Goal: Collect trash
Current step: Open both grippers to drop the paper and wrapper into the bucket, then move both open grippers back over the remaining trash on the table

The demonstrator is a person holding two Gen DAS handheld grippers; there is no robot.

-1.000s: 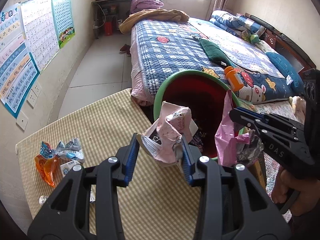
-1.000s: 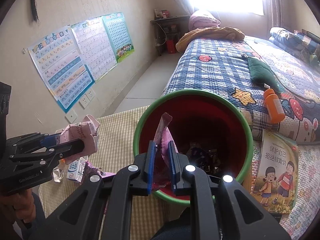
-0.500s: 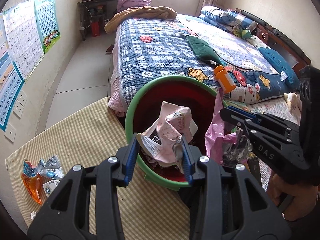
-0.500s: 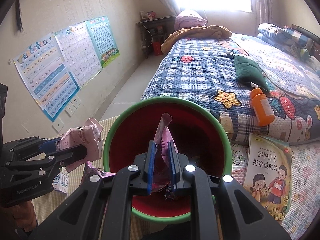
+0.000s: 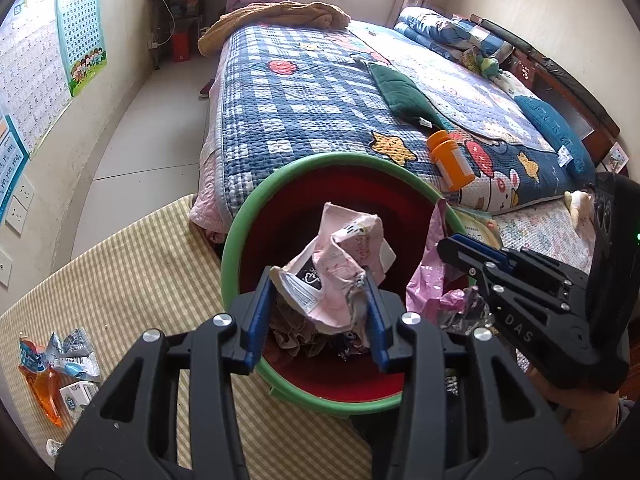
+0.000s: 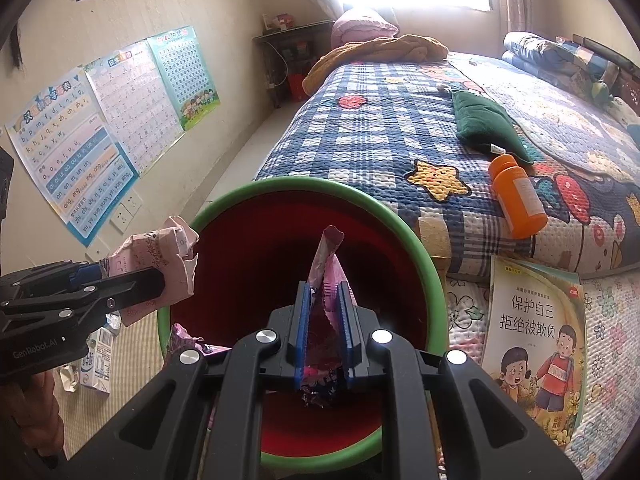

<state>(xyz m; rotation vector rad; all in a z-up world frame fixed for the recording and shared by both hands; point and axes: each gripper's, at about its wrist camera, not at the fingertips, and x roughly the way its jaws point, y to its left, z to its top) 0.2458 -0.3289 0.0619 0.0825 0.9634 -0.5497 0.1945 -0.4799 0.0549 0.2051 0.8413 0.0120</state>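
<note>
The left gripper [image 5: 318, 312] clamps a crumpled pink carton [image 5: 340, 264] above the green-rimmed red bin [image 5: 240, 232]. The right gripper [image 6: 325, 332] pinches a pink wrapper [image 6: 326, 268] over the same bin.

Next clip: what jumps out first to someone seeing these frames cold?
The red bin with a green rim fills the centre, at the foot of the bed. Over its mouth the left gripper clamps a crumpled pink carton, and the right gripper pinches a pink wrapper.
</note>
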